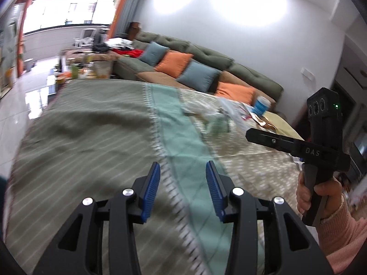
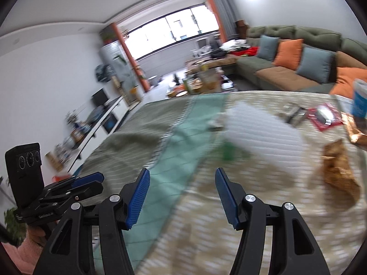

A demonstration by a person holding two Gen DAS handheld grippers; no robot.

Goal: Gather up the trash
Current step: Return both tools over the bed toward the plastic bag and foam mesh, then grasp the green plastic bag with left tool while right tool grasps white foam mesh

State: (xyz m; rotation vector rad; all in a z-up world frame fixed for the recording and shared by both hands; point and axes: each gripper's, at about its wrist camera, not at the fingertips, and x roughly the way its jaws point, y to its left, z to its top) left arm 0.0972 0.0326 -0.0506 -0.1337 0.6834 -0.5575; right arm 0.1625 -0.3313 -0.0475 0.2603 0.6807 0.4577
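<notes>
Both grippers, left [image 1: 182, 189] & right [image 2: 182, 197], gape empty; trash [image 2: 338, 171] blurred.

You are looking across a bench under a striped green and beige cloth [image 1: 96, 142]. Beyond it stands a green sofa [image 1: 206, 55] with orange and blue cushions [image 1: 174, 63], and a wide window [image 2: 169, 32] lights the far wall.

Surface under a striped green, teal and beige cloth [image 2: 142, 123], crumpled golden-brown wrapper [image 2: 339, 174], red packet [image 2: 324, 116], blue-and-white tub [image 2: 360, 100], clear plastic scraps [image 1: 213, 114]
</notes>
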